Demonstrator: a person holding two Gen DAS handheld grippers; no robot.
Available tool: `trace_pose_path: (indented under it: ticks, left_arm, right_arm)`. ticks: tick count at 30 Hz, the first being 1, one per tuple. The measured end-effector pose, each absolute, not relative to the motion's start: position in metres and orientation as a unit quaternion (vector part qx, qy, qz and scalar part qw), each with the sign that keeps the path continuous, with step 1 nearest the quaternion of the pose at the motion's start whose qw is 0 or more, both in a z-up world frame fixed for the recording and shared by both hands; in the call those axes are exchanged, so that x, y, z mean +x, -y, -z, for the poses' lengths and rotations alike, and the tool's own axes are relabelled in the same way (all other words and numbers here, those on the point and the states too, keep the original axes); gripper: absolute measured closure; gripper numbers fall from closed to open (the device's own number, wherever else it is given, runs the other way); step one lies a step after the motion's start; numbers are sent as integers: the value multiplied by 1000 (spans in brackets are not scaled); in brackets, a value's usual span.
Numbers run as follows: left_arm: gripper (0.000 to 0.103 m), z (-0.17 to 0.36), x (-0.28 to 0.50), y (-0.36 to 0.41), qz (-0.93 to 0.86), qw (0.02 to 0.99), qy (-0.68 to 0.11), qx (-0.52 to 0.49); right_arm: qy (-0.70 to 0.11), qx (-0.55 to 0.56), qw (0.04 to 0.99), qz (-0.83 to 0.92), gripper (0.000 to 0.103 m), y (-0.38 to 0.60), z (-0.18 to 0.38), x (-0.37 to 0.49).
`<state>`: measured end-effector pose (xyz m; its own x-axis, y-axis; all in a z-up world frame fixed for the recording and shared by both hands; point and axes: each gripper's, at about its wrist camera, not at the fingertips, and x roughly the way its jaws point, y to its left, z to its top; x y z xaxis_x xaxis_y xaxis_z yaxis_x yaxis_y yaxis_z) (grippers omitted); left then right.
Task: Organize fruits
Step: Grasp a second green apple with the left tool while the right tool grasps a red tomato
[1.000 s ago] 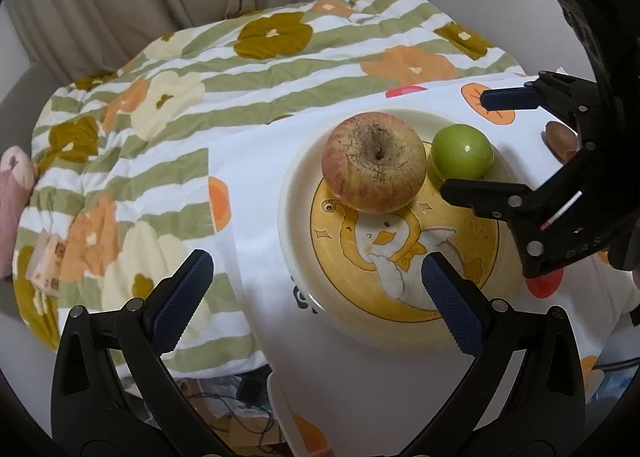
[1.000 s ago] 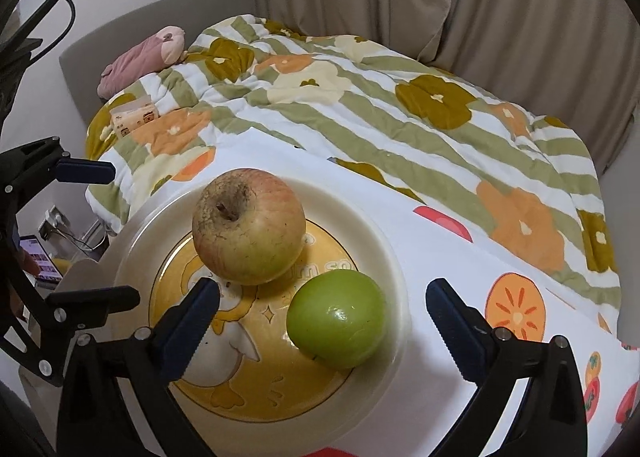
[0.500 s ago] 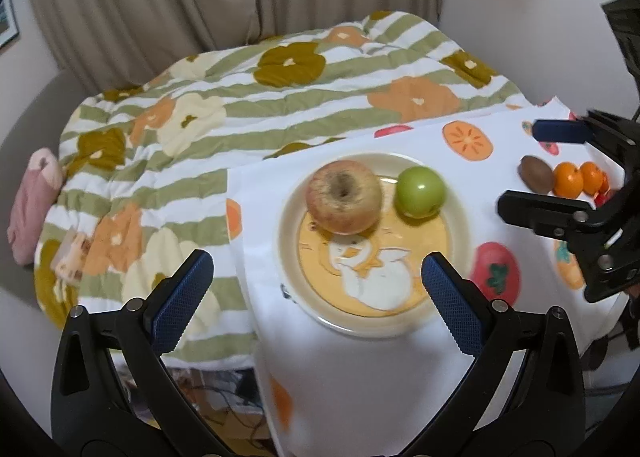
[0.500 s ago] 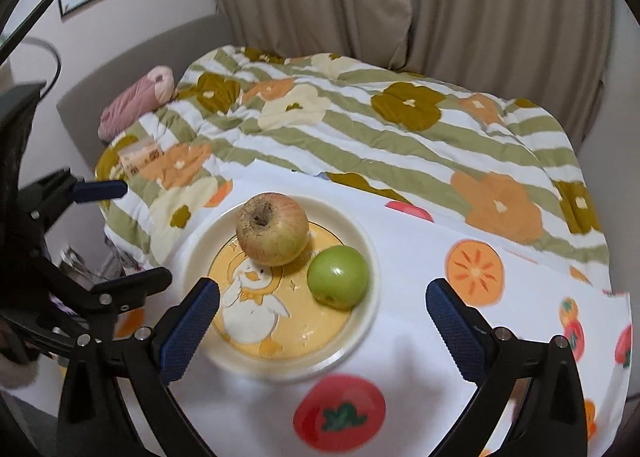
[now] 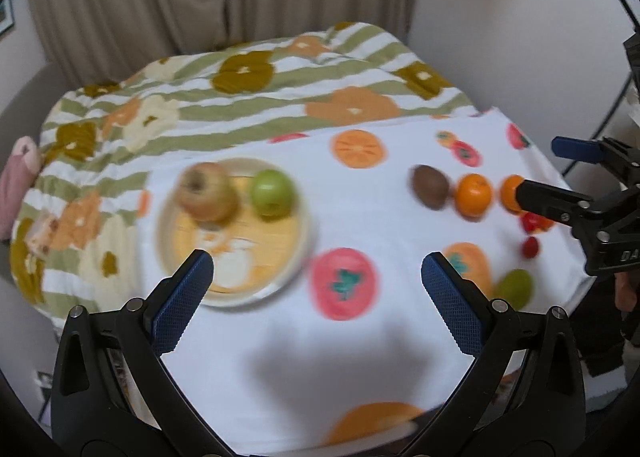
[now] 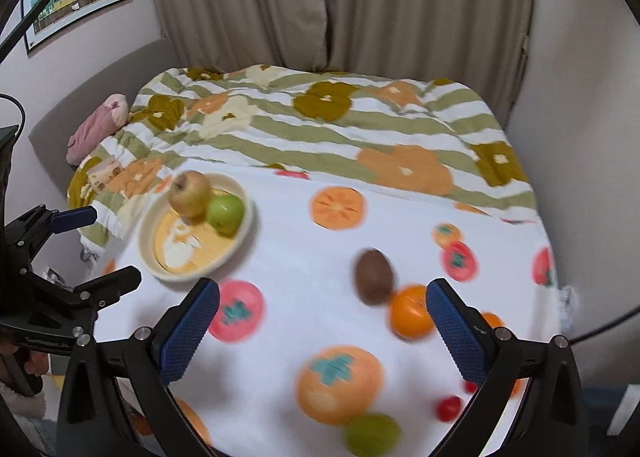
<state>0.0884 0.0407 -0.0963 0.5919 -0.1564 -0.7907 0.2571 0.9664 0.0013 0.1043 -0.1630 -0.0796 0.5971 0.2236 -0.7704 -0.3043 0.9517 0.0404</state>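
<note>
Orange fruit [image 6: 411,311] beside right hand-held gripper [image 6: 322,315], blurred

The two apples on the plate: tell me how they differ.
The russet apple is yellowish-red and mottled; the green apple is plain green. The russet apple is bigger and sits at the far rim, the green one beside it, nearer the middle of the table. Both rest on the plate.

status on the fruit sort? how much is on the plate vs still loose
Done: red-yellow apple and green apple sit on the plate. In hand: nothing; left gripper and right gripper are both open and empty. Left: kiwi, two oranges, a blurry green fruit and small red fruits, all loose on the cloth.
</note>
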Motion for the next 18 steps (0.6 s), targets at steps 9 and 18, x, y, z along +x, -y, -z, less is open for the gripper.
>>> trace_pose_path:
  ticks: [9, 18]
  left_arm:
    - [0, 126, 58, 57, 193, 875, -436, 87]
    - [0, 180, 34, 124, 262, 846, -446, 130]
  right_arm:
    - [-449, -44, 884, -119, 0, 247, 111, 79]
    - [-464, -43, 879, -101, 0, 295, 159, 62]
